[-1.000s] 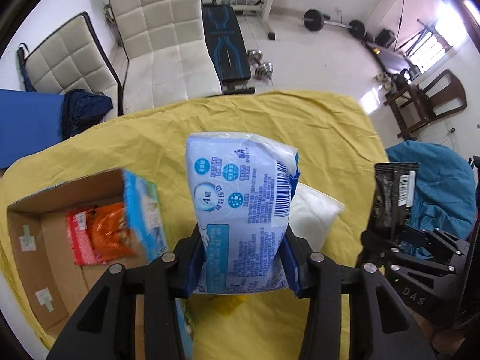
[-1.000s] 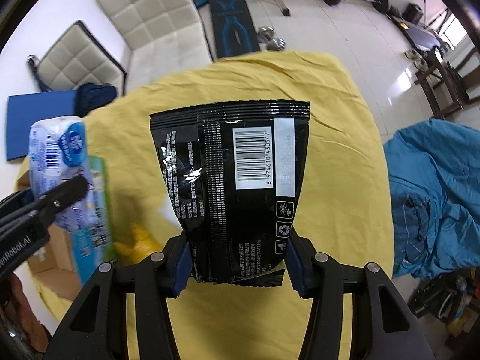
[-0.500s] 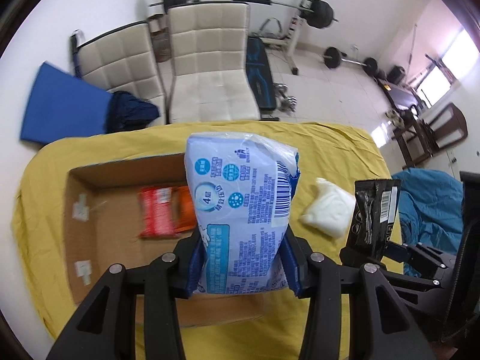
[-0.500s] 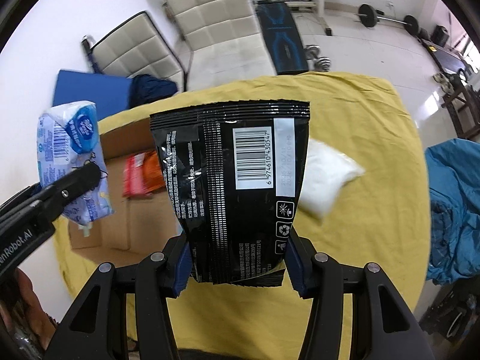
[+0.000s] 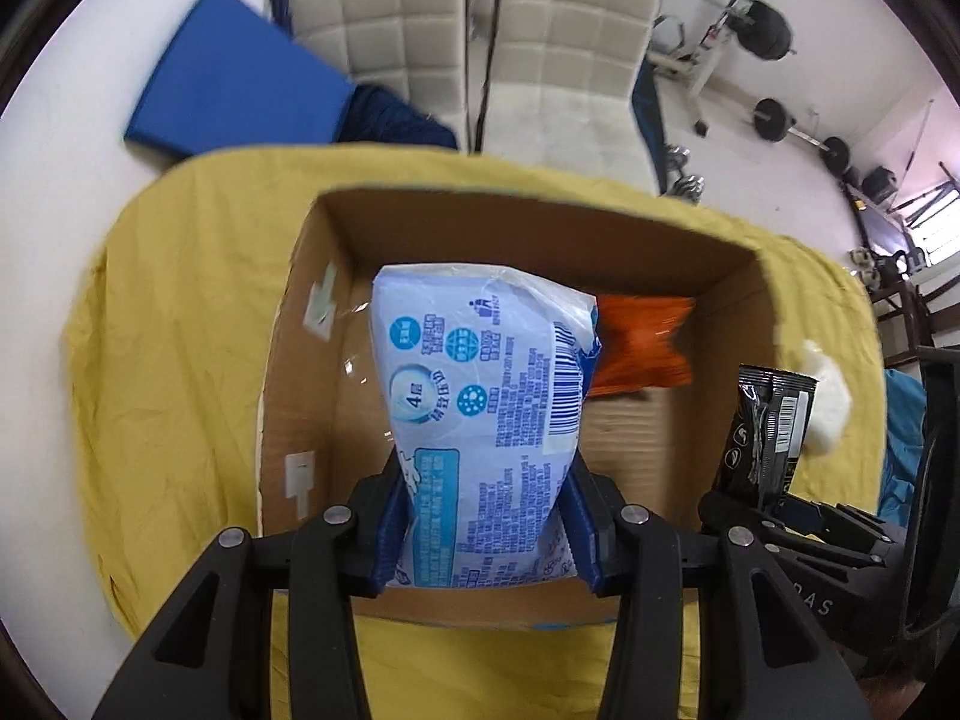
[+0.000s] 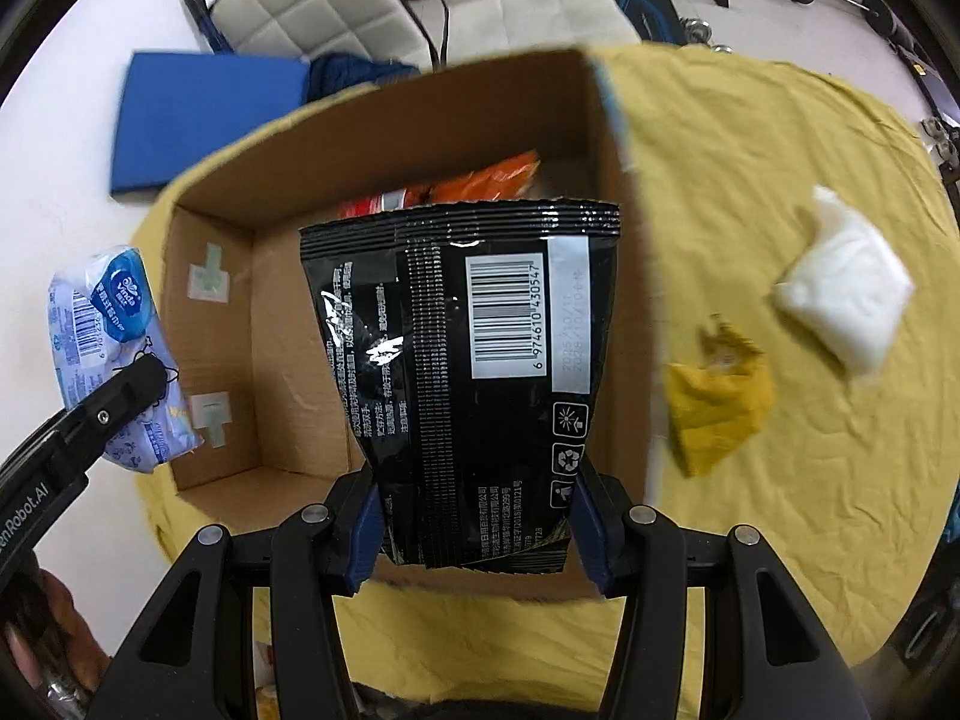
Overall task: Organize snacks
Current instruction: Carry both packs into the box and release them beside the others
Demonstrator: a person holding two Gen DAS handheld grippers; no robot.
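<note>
Currently L gripper [image 5: 487, 531] is clamped on a pale blue tissue-style pack [image 5: 480, 414], blue pads squeezing its lower end from both sides; pack stands upright, barcode on its R edge, held over the open cardboard box [image 5: 624, 438]; can't tell if pack bottom touches box floor. R gripper [image 6: 477, 525] is closed on a black snack bag [image 6: 462, 360], pads on its bottom corners, barcode side facing cam, bag upright & over the near R part of the box [image 6: 288, 324].

Box sits on a table w/ yellow cloth [image 6: 780, 540]; inside, at far wall, an orange-red snack pack [image 5: 645, 348] lies at ~2 o'clock from the blue pack in L view, ~12 o'clock behind the black bag in R view [image 6: 480, 183]. Tape patches on box's L inner wall.

Outside the box on the cloth, R view: small yellow packet [image 6: 717, 411] at ~3 o'clock just beside box's R wall; white pouch [image 6: 846, 294] further out at ~2 o'clock, apart from the yellow one. L view shows R gripper w/ black bag [image 5: 768, 435] at 3 o'clock, white pouch [image 5: 831, 402] partly behind it. R view shows L gripper's finger [image 6: 129, 393] and blue pack [image 6: 114, 354] at 9 o'clock. Frames blurred at edges.
</note>
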